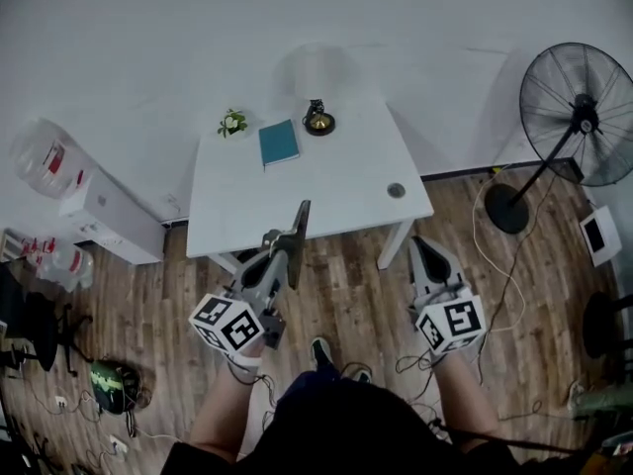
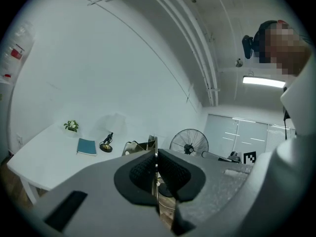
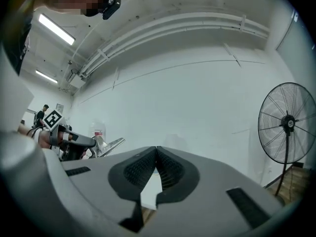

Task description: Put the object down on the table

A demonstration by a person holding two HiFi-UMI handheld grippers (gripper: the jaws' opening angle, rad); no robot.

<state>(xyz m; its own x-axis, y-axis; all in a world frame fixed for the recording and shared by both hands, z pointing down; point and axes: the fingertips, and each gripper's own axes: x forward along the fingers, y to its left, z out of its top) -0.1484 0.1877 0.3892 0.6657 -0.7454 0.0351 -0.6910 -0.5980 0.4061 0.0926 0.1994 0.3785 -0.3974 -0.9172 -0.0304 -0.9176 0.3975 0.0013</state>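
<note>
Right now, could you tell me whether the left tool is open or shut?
Shut: the left tool pinches a thin panel between its pads.

No word, brand name or number can be read anywhere in the three views. The left marker cube (image 1: pixel 226 325) and the right marker cube (image 1: pixel 452 325) carry black-and-white square code patterns on their faces, blocky shapes and not letters, and one such pattern shows small in each gripper view. The clear water jug (image 1: pixel 42 156) by the wall and the bottles (image 1: pixel 59 257) near it wear red labels, but their print is too small and blurred to make out.
</note>
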